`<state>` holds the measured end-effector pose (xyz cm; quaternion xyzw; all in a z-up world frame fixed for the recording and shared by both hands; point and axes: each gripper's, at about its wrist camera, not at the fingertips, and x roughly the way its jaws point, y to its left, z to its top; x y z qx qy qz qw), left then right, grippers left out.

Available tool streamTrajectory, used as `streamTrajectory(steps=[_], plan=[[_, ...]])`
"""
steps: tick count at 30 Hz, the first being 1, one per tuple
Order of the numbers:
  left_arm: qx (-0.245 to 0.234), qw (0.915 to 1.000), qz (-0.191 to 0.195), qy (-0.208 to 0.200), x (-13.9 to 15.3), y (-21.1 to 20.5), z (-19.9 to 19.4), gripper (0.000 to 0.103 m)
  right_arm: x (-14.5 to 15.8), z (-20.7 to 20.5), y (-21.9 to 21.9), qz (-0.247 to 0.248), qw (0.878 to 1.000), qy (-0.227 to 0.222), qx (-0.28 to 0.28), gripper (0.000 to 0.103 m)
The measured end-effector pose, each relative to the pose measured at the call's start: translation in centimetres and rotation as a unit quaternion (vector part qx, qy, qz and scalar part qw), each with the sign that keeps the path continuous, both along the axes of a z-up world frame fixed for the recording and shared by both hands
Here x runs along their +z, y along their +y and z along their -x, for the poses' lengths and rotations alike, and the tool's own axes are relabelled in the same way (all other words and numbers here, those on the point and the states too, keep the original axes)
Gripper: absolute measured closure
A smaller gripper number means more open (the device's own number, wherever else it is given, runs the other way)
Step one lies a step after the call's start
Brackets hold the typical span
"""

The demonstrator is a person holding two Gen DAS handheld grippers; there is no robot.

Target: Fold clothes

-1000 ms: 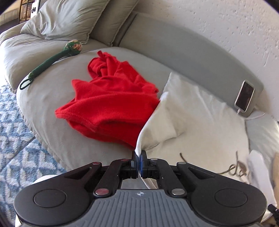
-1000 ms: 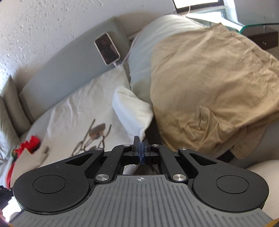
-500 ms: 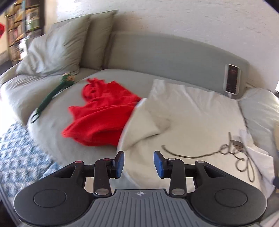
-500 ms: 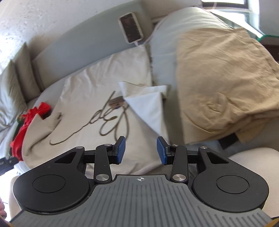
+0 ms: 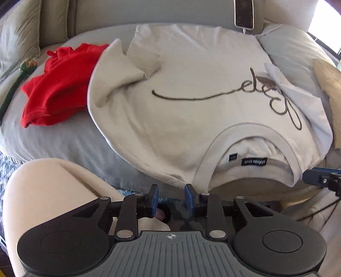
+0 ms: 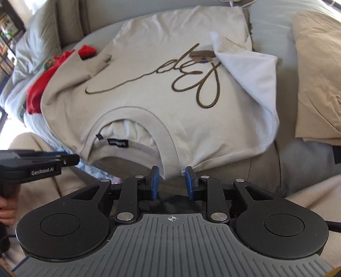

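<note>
Two hand-held grippers sit at the near edge of a grey sofa seat [image 5: 64, 138], both aimed down at the shoulder line of a cream T-shirt [image 5: 191, 110]; shirt lies flat, front up, collar toward the person, hem toward the backrest; brown script lettering [image 6: 187, 72] runs across the chest; both sleeves are folded inward over the body, one by the red garment, one over the end of the lettering.

Left gripper [image 5: 171, 199]: blue pads apart and closing; the shirt's shoulder edge lies just beyond the tips; nothing pinched, no cloth between the pads that I can make out.

Right gripper [image 6: 171, 182]: pads apart and closing; the ribbed collar band and shoulder seam hang down into the gap between them; pads not pressing the cloth.

Red garment [image 5: 57, 85] crumpled beside the shirt, its edge tucked under the shirt's side; tan cloth [image 6: 317, 70] heaped on the opposite side; phone [image 5: 244, 13] propped against the backrest beyond the hem; grey cushion [image 5: 19, 36] in the far corner; green-handled object [image 5: 19, 76] lies past the red garment.
</note>
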<state>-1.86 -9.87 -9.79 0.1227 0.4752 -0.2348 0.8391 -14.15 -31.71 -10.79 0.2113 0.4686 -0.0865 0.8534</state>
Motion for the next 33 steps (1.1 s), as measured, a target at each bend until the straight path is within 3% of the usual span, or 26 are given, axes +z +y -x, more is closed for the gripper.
streamTrajectory(steps=[2, 4, 6, 11, 14, 18, 22, 24, 26, 27, 30, 33], plan=[[-0.003, 0.9994, 0.033, -0.008, 1.7, -0.5, -0.1, 0.072, 1.9, 0.2, -1.3, 0.005, 0.999, -0.036, -0.024, 0.07], [-0.011, 0.9982, 0.058, -0.011, 2.8, -1.3, -0.2, 0.066, 4.2, -0.4, -3.0, 0.018, 0.997, -0.068, -0.041, 0.054], [-0.015, 0.9975, 0.066, -0.018, 3.4, -2.3, -0.4, 0.066, 5.8, -1.5, -5.4, 0.036, 0.994, -0.079, -0.07, 0.053], [-0.013, 0.997, 0.075, 0.009, 2.4, -3.5, -0.7, 0.066, 6.3, -4.4, -13.8, -0.007, 0.986, -0.048, -0.159, 0.054], [-0.013, 0.9971, 0.072, 0.021, 1.7, -3.7, -0.6, 0.066, 4.9, -6.7, -17.2, -0.028, 0.986, -0.027, -0.164, 0.056], [-0.015, 0.997, 0.07, 0.028, 1.2, -3.8, -0.5, 0.066, 1.9, -10.0, -18.1, 0.012, 0.987, 0.055, -0.153, 0.066], [-0.013, 0.9968, 0.069, 0.039, 0.5, -4.1, -0.5, 0.066, 0.0, -11.7, -17.2, 0.061, 0.985, 0.09, -0.132, 0.067], [-0.015, 0.9967, 0.068, 0.042, 0.3, -4.1, -0.4, 0.066, -0.8, -11.9, -17.0, 0.066, 0.985, 0.089, -0.131, 0.067], [-0.018, 0.9968, 0.067, 0.041, 0.2, -4.0, -0.2, 0.066, -1.3, -11.9, -16.5, 0.08, 0.986, 0.084, -0.121, 0.084], [-0.017, 0.9968, 0.066, 0.041, 0.2, -3.9, -0.2, 0.065, -1.4, -11.8, -16.3, 0.084, 0.986, 0.082, -0.116, 0.099], [-0.012, 0.9969, 0.067, 0.041, 0.2, -3.5, -0.3, 0.065, -0.5, -10.8, -15.8, 0.085, 0.988, 0.052, -0.117, 0.101], [-0.008, 0.9964, 0.073, 0.043, 0.4, -3.1, -0.3, 0.065, 2.6, -9.1, -15.0, 0.104, 0.987, 0.003, -0.126, 0.102]])
